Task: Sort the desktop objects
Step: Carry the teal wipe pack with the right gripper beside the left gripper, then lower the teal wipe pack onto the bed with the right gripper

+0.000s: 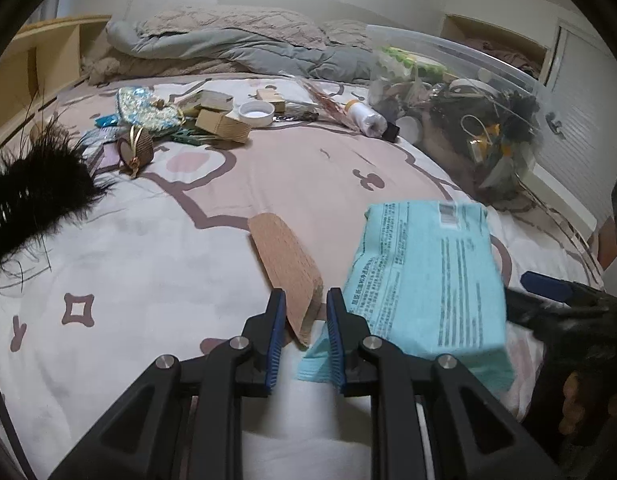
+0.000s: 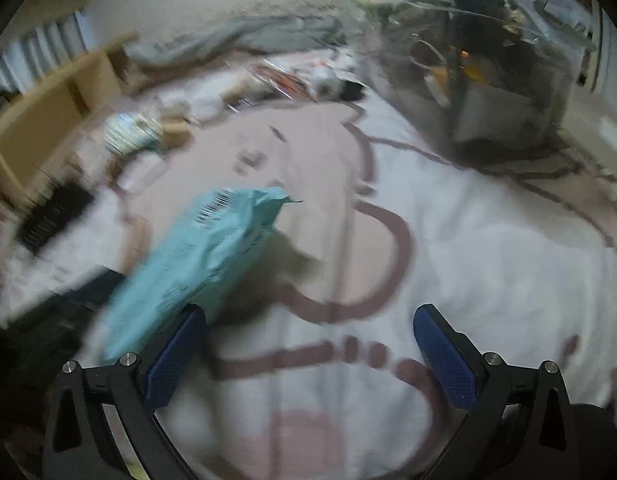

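Item in hand: cork-coloured board (image 1: 286, 268), lower centre of the left view, standing on edge between the left gripper (image 1: 306, 334) fingers; they look closed on its near end, though a gap shows beside the right pad.
Neighbour: teal packet (image 1: 428, 280), lower right of the left view, just beside the board; whether it touches the bed cannot be told.
Right gripper (image 2: 310, 354): fingers spread wide, empty; the teal packet sits at its left finger in a blurred view.
Sorted, by my reading: clear plastic bin (image 1: 488, 120), upper right, already crowded with items.
Left to sort: loose pile (image 1: 212, 116) of small boxes, a white lid and a pouch, upper left; black feather piece (image 1: 32, 208), left edge.
Surface: patterned bedspread (image 1: 148, 260).
Progress: roughly midway, much outstanding.
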`<state>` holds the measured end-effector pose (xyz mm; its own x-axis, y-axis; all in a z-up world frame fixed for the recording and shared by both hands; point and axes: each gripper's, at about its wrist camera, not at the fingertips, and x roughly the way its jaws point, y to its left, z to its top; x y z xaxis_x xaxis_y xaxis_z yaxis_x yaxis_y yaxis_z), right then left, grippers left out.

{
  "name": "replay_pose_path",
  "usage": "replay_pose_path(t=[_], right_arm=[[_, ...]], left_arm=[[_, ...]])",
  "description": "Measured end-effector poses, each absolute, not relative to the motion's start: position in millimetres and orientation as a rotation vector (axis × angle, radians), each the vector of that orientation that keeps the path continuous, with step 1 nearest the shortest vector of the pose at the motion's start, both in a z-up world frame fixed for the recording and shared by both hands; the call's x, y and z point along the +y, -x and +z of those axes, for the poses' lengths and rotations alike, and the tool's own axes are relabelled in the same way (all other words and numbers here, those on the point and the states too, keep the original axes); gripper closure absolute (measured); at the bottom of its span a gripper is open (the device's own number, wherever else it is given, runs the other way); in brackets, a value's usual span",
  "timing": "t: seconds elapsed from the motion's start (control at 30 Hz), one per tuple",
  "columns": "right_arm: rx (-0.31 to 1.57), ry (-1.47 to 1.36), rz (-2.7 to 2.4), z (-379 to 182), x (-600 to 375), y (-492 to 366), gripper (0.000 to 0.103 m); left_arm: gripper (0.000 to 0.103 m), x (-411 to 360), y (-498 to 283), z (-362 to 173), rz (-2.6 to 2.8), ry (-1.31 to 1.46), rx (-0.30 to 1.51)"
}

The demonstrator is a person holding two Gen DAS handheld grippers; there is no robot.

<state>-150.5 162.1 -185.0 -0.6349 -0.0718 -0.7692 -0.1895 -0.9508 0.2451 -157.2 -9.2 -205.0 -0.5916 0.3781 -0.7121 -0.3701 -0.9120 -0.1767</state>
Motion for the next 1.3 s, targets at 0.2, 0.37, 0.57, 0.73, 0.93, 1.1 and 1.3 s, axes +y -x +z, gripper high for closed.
replay_pose_path(t=[0.2, 0.37, 0.57, 0.73, 0.93, 1.1, 1.3], right_arm=[[0.542, 1.255, 2.877, -165, 148, 171, 0.0], [0.591, 1.288, 2.944, -160, 136, 204, 0.0], [0.739, 1.183, 2.987, -154, 145, 214, 0.0], [0.712, 1.232, 2.909, -164, 158, 214, 0.0], [0.877, 1.344, 2.778, -191, 172, 209, 0.0], [0.834, 1.358, 2.726, -181, 188, 183, 0.0], [0.394, 1.446, 2.567, -186, 189, 160, 0.0]], left_arm=[[0.073, -20, 160, -203, 2.508, 1.139, -0.075], [0.055, -41, 161, -191, 2.542, 1.102, -0.211], [0.052, -56, 167, -193, 2.544, 1.134, -0.314], [0.052, -51, 169, -200, 2.546, 1.186, -0.268], [0.052, -42, 161, -195, 2.545, 1.132, -0.186], [0.052, -26, 156, -192, 2.506, 1.082, -0.088], [0.052, -6, 151, -200, 2.542, 1.088, 0.14]])
